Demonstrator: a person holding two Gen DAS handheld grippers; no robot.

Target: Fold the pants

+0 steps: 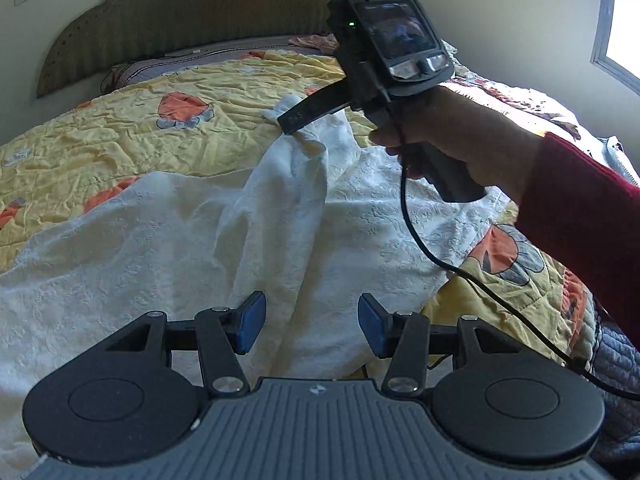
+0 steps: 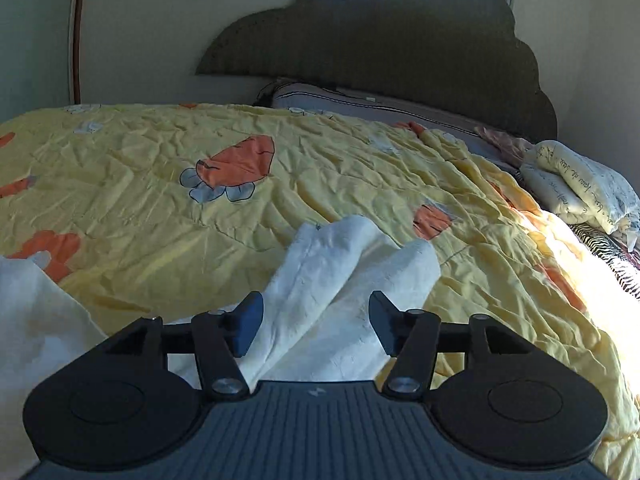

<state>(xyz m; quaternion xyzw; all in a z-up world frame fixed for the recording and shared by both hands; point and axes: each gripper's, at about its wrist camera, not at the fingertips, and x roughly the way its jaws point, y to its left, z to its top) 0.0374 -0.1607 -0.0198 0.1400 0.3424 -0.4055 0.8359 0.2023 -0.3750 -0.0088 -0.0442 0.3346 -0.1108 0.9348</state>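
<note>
Yellow crinkled quilt with orange carrot print (image 2: 360,168) filled both frames. White textured-cotton pants (image 1: 160,248) sprawled lower-centre, creased, one leg end bunched (no clean fold visible), so folding looked barely begun. Right gripper (image 2: 316,322) was spread with that leg end between its pads, not pinched. Left gripper (image 1: 312,322) was spread over the cloth, holding nothing.
</note>
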